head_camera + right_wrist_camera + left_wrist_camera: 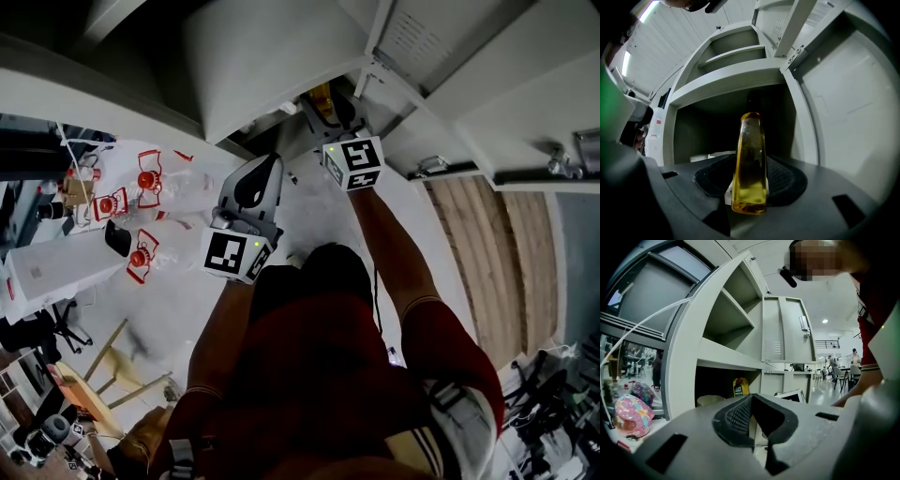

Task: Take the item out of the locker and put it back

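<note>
- Right gripper point(750, 183): its jaws are clamped on a bottle point(750, 159), with dark ribbed rubber pads point(785, 176) pressing its two flat sides.
- The bottle is clear, narrow plastic that tapers toward the far end. It is filled with amber-yellow liquid and stands upright between the pads.
- It sits at the mouth of a dark compartment of the locker point(731, 77). From the left gripper view, the bottle is by that compartment's right wall.
- Left gripper point(757, 423): its jaws stand slightly apart with nothing between them. The pads have the same dotted rubber on a smooth grey shell.
- The locker is pale grey sheet metal with flat shelves point(736, 315) above, and its vented door point(780, 329) is swung open.
- A pale round thing point(710, 400) lies low in the same compartment.
</note>
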